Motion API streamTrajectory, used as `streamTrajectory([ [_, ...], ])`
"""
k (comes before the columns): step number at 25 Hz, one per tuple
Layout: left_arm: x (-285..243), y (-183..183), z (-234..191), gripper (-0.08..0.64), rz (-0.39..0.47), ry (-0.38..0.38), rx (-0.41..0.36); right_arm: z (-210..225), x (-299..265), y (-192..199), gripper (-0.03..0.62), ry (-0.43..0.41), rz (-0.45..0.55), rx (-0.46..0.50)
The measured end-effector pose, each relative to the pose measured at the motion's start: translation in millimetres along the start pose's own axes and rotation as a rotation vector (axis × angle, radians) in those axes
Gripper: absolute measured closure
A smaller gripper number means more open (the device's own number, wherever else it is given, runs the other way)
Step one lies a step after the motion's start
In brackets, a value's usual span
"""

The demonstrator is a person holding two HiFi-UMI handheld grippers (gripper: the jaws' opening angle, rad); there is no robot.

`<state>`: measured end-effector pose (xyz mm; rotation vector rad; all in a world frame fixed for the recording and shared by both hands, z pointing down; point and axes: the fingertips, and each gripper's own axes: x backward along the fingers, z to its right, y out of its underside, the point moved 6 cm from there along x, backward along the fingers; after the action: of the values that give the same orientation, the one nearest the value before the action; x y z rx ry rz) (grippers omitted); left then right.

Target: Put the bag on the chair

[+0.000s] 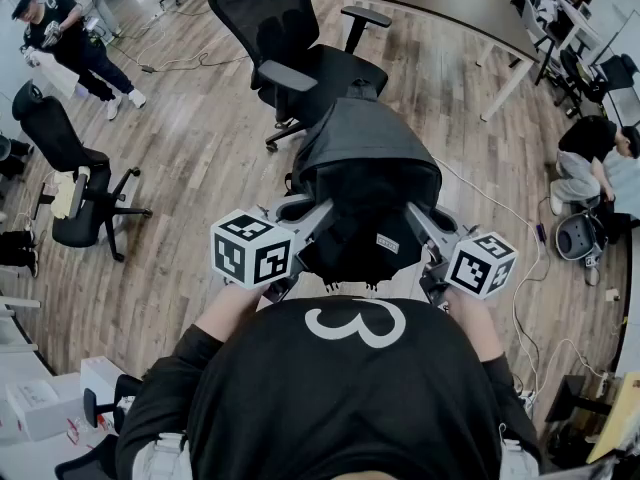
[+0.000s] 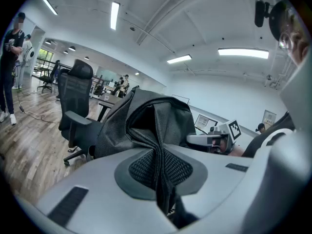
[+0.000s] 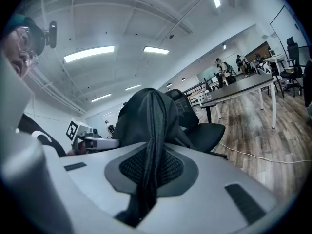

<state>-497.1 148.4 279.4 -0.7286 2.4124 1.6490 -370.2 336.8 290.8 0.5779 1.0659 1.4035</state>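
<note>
A black backpack (image 1: 365, 173) hangs in the air in front of me, held between both grippers. My left gripper (image 1: 300, 230) is shut on a fold of the bag's fabric (image 2: 163, 179) at its left side. My right gripper (image 1: 422, 236) is shut on a strap of the bag (image 3: 148, 174) at its right side. The black office chair (image 1: 300, 53) stands just beyond the bag, its seat (image 1: 345, 73) facing me; the bag hovers over the seat's near edge. In the left gripper view the chair (image 2: 73, 111) sits behind the bag on the left.
A second black chair (image 1: 70, 183) stands at the left. A long dark table (image 1: 450, 8) runs along the back right. People stand at the far left (image 1: 70, 43) and crouch at the right (image 1: 590, 163). Cables (image 1: 520, 298) lie on the wooden floor.
</note>
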Motion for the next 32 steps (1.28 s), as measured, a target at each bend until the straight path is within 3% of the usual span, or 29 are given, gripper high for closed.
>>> streamTrajectory([
  [32, -176, -43, 76, 0.522, 0.027, -0.099, 0.027, 178, 65, -72, 0.54, -0.094, 0.02, 0.019],
])
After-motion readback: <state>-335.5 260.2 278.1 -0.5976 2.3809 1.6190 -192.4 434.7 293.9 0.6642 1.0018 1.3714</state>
